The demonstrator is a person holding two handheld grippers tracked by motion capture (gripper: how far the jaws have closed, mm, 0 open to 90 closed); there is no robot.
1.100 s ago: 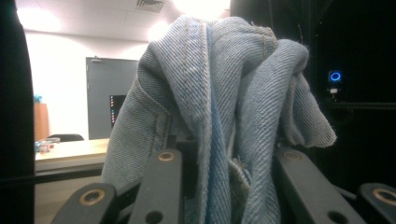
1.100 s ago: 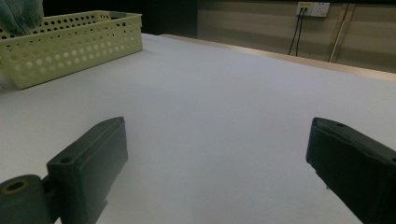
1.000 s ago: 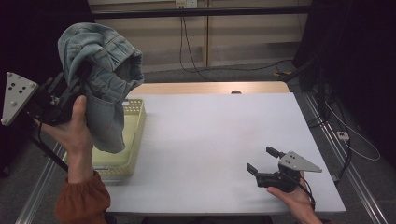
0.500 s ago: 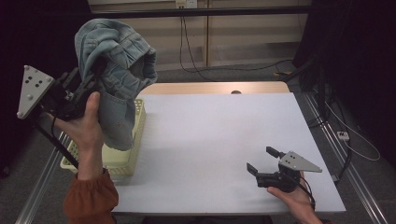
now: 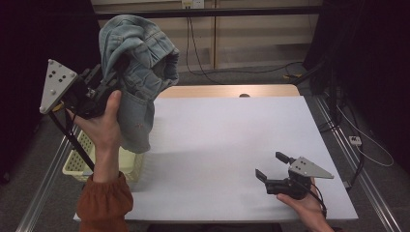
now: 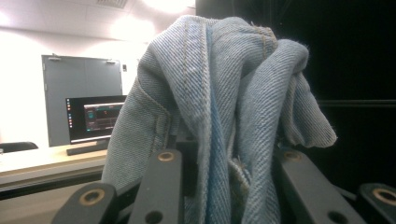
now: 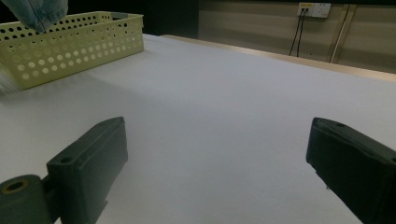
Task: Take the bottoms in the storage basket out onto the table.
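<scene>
1. Left claw [image 5: 113, 72]: clamped on bunched light-blue denim garment [image 5: 138, 72], raised well above worktop [image 5: 232, 140] at its left side.
2. Left gripper view: denim folds [image 6: 219, 107] pinched between both black jaws, fabric bulging above and spilling down both sides.
3. Garment hanging free from claw; lower hem dangling over the yellow perforated basket [image 5: 123, 164], no visible contact with it.
4. Basket at left edge of worktop, partly hidden behind left hand [image 5: 104, 128] and rust-orange sleeve [image 5: 104, 205].
5. Right claw [image 5: 273, 166]: wide, nothing between jaws, low over worktop near front right corner, pointing toward the basket.
6. Right gripper view: both jaws far apart over bare white surface; basket [image 7: 70, 44] far left, denim corner [image 7: 39, 11] hanging above it.
7. Right hand [image 5: 304, 205] gripping from below, well apart from garment.
</scene>
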